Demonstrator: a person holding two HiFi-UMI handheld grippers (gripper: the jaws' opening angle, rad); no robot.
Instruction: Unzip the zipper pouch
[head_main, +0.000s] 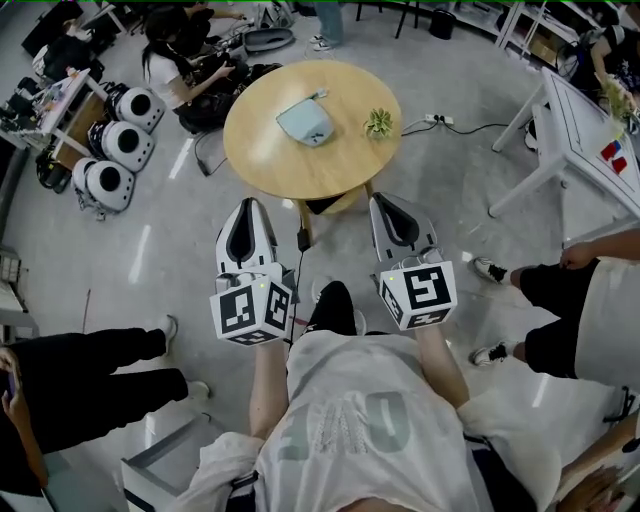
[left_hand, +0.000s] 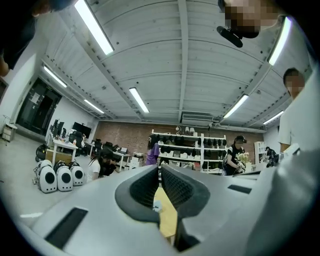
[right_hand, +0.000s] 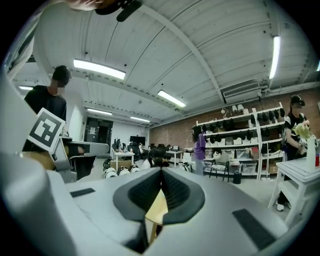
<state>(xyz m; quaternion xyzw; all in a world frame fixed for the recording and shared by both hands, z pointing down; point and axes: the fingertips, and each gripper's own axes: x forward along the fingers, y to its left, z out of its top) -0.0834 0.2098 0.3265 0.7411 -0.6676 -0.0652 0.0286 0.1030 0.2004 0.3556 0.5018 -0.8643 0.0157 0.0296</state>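
A light blue zipper pouch (head_main: 305, 122) lies flat on a round wooden table (head_main: 270, 150), near its middle. Both grippers hover short of the table's near edge, well apart from the pouch. My left gripper (head_main: 246, 206) is shut with nothing between its jaws. My right gripper (head_main: 388, 200) is also shut and empty. In the left gripper view the left gripper (left_hand: 159, 168) points towards the table (left_hand: 168, 217), and a sliver of the pouch (left_hand: 157, 204) shows below the closed pads. In the right gripper view the right gripper (right_hand: 161, 173) shows only a strip of table (right_hand: 156, 210) under its pads.
A small potted plant (head_main: 379, 122) stands on the table to the right of the pouch. A white table (head_main: 585, 125) is at the right, a power strip and cable (head_main: 437, 120) on the floor. White rounded devices (head_main: 125, 145) sit at the left. People stand at both sides.
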